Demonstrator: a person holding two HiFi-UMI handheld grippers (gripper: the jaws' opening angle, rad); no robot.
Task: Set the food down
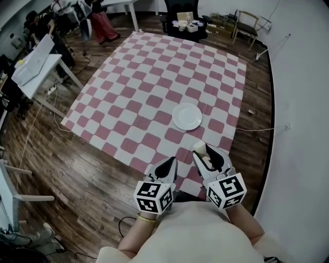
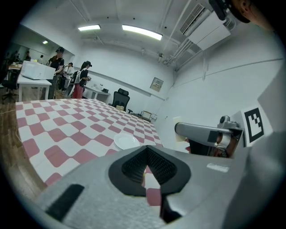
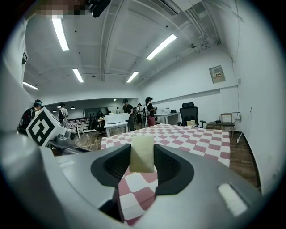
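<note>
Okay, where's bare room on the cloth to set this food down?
The white plate is bare, just ahead of the right gripper holding the food. The checkered cloth is bare all round it, widest to its left and beyond. Clutter sits only off the cloth: a desk at left, chairs at the far end.

We see a red-and-white checkered cloth point(image 1: 154, 87) spread flat on a dark wooden floor point(image 1: 77, 164). Left of the cloth stands a white table point(image 1: 33, 64). Beyond its far edge are a black office chair point(image 1: 177, 10) and, nearer the wall, a wooden chair point(image 1: 245, 24). A thin white cable point(image 1: 257, 130) lies on the floor by the cloth's right edge. Several people point(image 2: 58, 67) stand at the far end of the room, under long ceiling lights point(image 3: 161, 47).
</note>
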